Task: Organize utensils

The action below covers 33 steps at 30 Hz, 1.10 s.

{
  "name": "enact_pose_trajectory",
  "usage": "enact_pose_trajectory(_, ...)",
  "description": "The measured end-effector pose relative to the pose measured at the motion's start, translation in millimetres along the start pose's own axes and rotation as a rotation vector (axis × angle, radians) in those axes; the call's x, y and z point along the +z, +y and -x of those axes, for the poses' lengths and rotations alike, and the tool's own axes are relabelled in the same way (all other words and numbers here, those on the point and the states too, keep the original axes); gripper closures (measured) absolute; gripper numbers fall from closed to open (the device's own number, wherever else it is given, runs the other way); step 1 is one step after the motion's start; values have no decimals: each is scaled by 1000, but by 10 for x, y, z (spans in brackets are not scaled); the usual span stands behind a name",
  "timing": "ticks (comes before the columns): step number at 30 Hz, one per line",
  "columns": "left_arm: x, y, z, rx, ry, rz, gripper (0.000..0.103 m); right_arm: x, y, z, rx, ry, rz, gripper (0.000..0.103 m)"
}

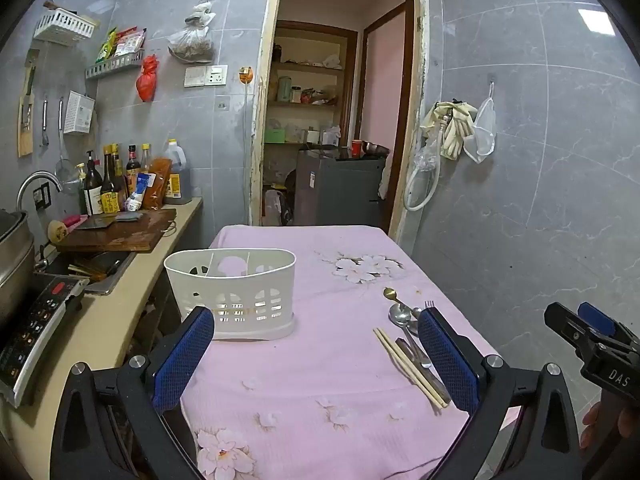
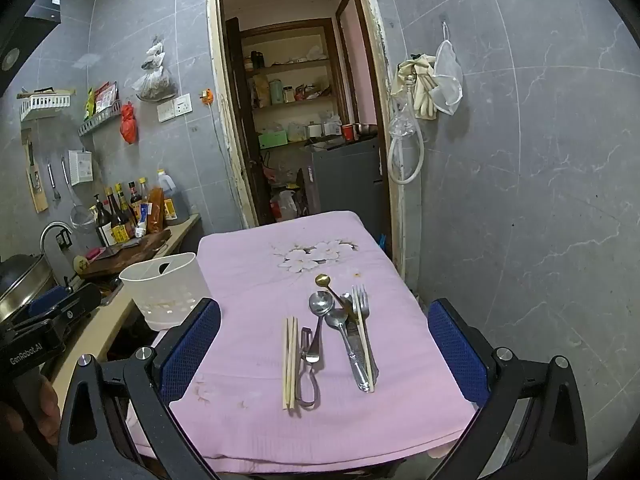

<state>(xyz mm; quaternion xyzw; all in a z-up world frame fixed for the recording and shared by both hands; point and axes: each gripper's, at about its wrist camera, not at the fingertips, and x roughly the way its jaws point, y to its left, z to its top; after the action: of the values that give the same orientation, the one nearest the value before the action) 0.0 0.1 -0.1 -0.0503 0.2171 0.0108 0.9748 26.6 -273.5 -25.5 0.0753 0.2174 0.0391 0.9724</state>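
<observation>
On the pink floral-cloth surface (image 2: 260, 264), the white slotted plastic caddy (image 2: 166, 292) is partly masked by the released fingers (image 2: 190, 354) of the right gripper (image 2: 324, 360), while overlapping steel cutlery (image 2: 344, 328) hides one pale chopstick's length; left gripper (image 1: 316, 360) likewise released.

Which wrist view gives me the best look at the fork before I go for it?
The right wrist view. There the fork shows its tines and upper handle, lying among the spoons, beside a chopstick. In the left wrist view only the fork's tine tips peek out above the left gripper's finger; the rest is hidden.
</observation>
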Motion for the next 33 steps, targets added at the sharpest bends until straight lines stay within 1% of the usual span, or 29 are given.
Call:
enact_pose_trajectory(25, 3, 16, 7, -1, 5, -1, 1, -19, 22, -25, -3, -3, 8, 1)
enact_pose_trajectory(33, 1, 14, 4, -1, 6, -1, 1, 22, 14, 8, -3, -2, 9, 1)
